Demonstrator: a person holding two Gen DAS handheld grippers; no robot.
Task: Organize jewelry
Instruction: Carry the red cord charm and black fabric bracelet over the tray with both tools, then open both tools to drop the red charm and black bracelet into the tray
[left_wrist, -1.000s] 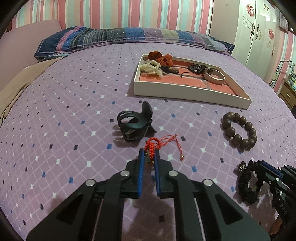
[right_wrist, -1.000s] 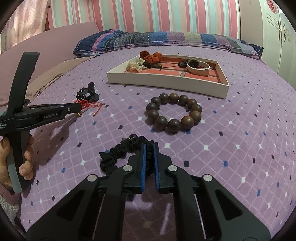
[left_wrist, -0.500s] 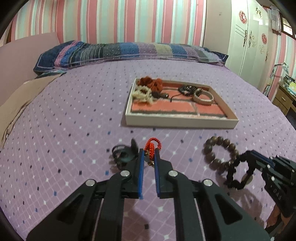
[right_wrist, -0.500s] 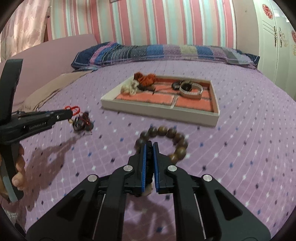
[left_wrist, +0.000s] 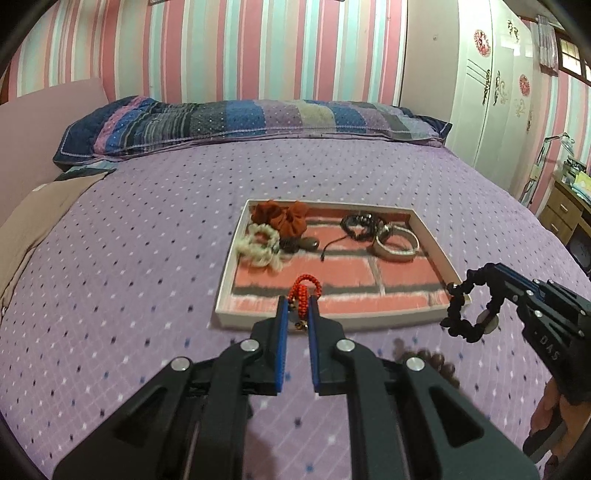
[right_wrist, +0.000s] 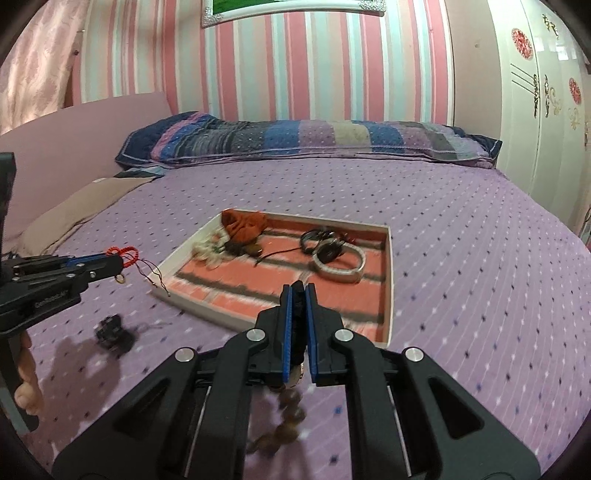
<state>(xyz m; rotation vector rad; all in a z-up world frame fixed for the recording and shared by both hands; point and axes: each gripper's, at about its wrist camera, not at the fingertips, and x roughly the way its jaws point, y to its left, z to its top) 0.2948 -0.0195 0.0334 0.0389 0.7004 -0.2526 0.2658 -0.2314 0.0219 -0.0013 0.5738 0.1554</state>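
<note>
Blue-padded jaws of the left gripper (left_wrist: 295, 314) pinch a red beaded cord bracelet (left_wrist: 303, 291), its loop poking up past the tips and thin red strings dangling beneath, held in the air just short of the near rim of the white tray (left_wrist: 325, 318). Over on the other side, the right gripper (right_wrist: 298, 325) has its jaws closed narrow on a black scrunchie (left_wrist: 466, 310), which hangs as a ring off the tips above the tray's near right corner.

Inside the tray, on its brick-patterned lining, lie a rust-orange scrunchie (left_wrist: 282, 218) and a cream scrunchie (left_wrist: 260, 245) at the back left, a black cord bracelet (left_wrist: 358, 224) and a pale bangle (left_wrist: 397, 243) toward the back right.

Below the grippers on the purple dotted bedspread (left_wrist: 129, 258), a brown wooden bead bracelet (right_wrist: 284, 417) lies blurred near the right gripper, and a black hair claw (right_wrist: 112, 328) sits on the left, clear of the tray. A striped pillow (left_wrist: 251, 123) runs along the head of the bed.
</note>
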